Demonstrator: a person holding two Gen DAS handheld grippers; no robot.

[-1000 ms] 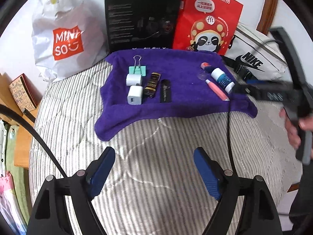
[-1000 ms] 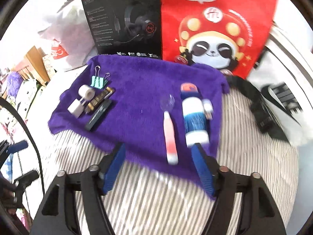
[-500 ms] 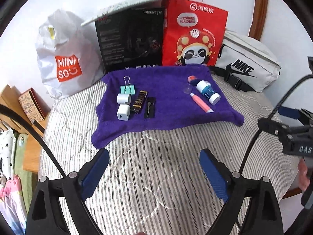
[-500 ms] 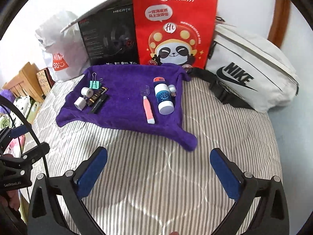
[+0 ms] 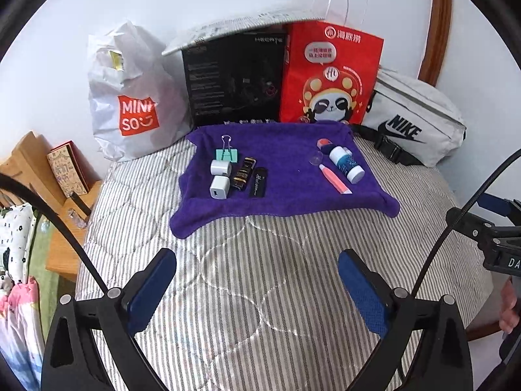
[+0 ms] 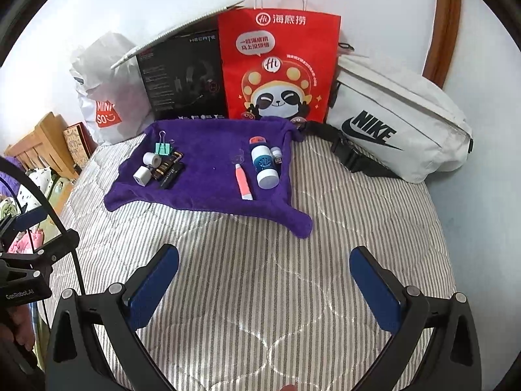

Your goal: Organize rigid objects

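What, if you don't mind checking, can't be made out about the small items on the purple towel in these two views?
- Small white item: right wrist view shows it beside the blue-and-white bottle; in the left wrist view the bottle hides it.
- Slim black item: its lettering is too small to read in either view.
- Clear item above the pink tube: transparent, identity unclear.
- Right tool: cut off by the left view's edge.

A towel lies mid-frame on the bed; clip, chargers at its left, bottle and tube right; bags behind.
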